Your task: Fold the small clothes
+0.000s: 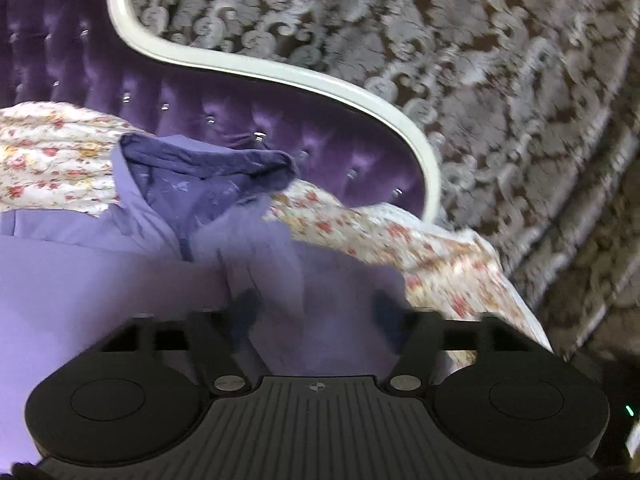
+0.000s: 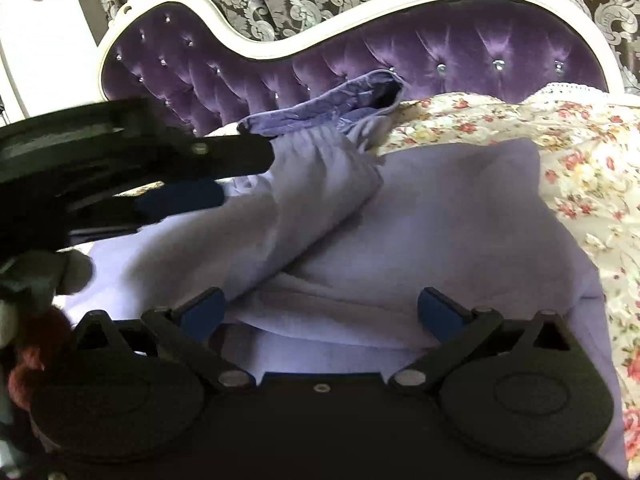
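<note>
Both grippers, left [image 1: 316, 312] and right [image 2: 320, 312], angle down over the lilac hoodie [image 2: 440, 216], fingers spread, holding nothing.

Both wrist views look closely down across the hoodie [image 1: 120, 248] toward the headboard [image 2: 440, 52].

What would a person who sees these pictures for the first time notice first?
The lilac hoodie lies across the flowered bedspread, its darker hood toward the tufted purple headboard. Both hand-held grippers hang open over it: the right near its folds, the left coming in from the picture's left side.
</note>
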`<state>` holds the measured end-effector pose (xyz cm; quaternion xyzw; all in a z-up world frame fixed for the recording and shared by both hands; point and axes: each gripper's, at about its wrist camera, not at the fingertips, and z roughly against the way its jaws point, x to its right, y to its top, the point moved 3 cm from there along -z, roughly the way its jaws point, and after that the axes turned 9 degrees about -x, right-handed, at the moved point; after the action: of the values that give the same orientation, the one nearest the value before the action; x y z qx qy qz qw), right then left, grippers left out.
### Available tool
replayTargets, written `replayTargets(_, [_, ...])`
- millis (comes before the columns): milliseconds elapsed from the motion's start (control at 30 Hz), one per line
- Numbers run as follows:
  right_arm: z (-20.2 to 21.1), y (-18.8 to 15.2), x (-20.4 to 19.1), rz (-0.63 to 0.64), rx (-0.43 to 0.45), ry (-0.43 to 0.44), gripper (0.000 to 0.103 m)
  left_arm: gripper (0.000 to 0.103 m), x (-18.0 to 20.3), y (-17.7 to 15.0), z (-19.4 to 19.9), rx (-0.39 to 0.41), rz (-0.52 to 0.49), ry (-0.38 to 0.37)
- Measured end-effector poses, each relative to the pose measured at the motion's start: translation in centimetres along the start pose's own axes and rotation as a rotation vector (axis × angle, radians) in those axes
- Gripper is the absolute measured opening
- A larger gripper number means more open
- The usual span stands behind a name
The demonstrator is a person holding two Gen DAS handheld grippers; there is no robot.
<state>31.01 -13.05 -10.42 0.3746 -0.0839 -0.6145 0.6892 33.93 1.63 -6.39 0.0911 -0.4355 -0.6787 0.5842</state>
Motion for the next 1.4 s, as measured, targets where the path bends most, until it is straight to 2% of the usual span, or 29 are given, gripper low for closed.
replayTargets(100, [0.3,-0.3,0.5,-0.010,0.001,-0.010,0.102,0.087,1.1,-0.6,2.3,0.050,-0.059,-0.012])
replayTargets(200, [0.8,-0.5,0.9,-0.014,0.003,-0.017,0.102,0.094,1.5,-0.8,5.0,0.116,-0.101,0.018])
replayTargets(333, [1.7,0.0,0.7,0.008,0.036,-0.033,0.102,0.094,-0.5,-0.9,6.9,0.176,-0.096,0.181])
replayTargets(433, [1.9,1.2,-0.1,0.044,0.068,-0.046,0.102,0.094,-4.3,-1.6,7.0,0.132,-0.016,0.336])
replayTargets(533, [1.3,2.7,-1.1,0.078,0.088,-0.051,0.102,0.094,-8.1,-2.8,6.0,0.060,0.060,0.442])
replayTargets(600, [0.4,3.7,-2.0,0.111,0.094,-0.064,0.102,0.094,-9.8,-3.9,5.0,0.011,0.060,0.493])
replayTargets(667, [-0.7,4.5,-3.0,0.137,0.096,-0.083,0.102,0.096,-10.2,-5.1,4.0,-0.018,0.000,0.544])
replayTargets(700, [-1.3,4.8,-3.4,0.148,0.097,-0.093,0.102,0.096,-10.2,-5.4,3.9,-0.022,-0.019,0.549])
replayTargets(933, [-5.4,5.8,-5.5,0.228,0.068,-0.207,0.102,0.098,-11.1,-5.4,4.4,-0.026,0.039,0.501])
replayTargets(1033, [-5.5,5.4,-4.5,0.243,0.068,-0.298,0.100,0.098,-11.4,-5.6,4.4,-0.025,0.045,0.500])
replayTargets(1100, [-4.5,4.9,-2.9,0.223,0.069,-0.350,0.097,0.098,-11.3,-5.7,4.3,-0.024,0.045,0.504])
replayTargets(1267, [0.6,2.5,2.8,0.073,0.067,-0.405,0.097,0.099,-11.3,-6.0,4.3,-0.016,0.046,0.504])
replayTargets(1333, [2.5,1.3,4.6,0.015,0.066,-0.397,0.097,0.099,-11.3,-6.0,4.2,-0.017,0.046,0.505])
replayTargets(1400, [4.4,0.5,5.9,-0.049,0.105,-0.334,0.097,0.099,-11.3,-6.0,4.3,-0.017,0.046,0.504])
